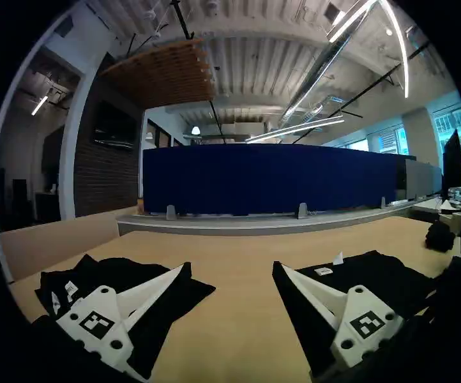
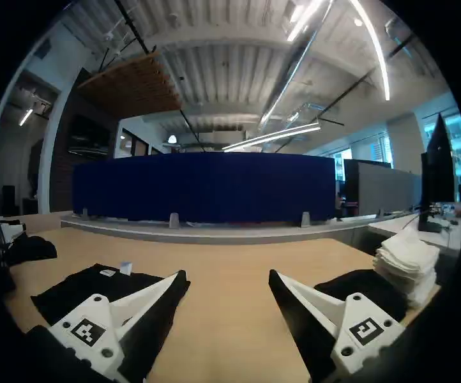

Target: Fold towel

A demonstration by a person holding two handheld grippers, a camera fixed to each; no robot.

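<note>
Wooden table (image 1: 243,319), black towel (image 1: 387,273) lying flat, white tag (image 1: 323,271) showing

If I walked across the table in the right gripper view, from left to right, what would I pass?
A black bundle → flat black towel → bare table → second black towel → stack of white towels.
</note>
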